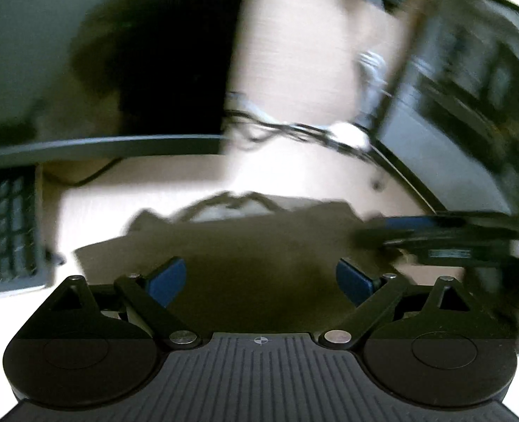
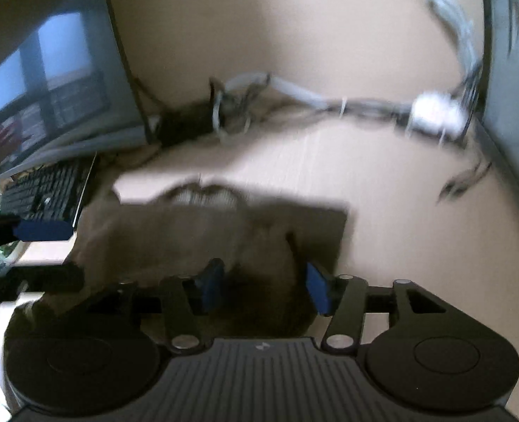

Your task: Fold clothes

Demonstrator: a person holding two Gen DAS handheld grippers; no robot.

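Observation:
A dark olive-brown garment lies flat on the pale desk, its neck opening with a light inner collar toward the back; it also shows in the right wrist view. My left gripper is open just above the garment's near part, with nothing between its blue pads. My right gripper is open over the garment's near right part, with cloth lying under it. The right gripper shows at the right edge of the left wrist view. The left gripper shows at the left edge of the right wrist view. Both views are blurred.
A black keyboard lies left of the garment, also in the right wrist view. A monitor stands behind it. A tangle of cables with a white plug runs along the desk's back. A dark panel stands at the right.

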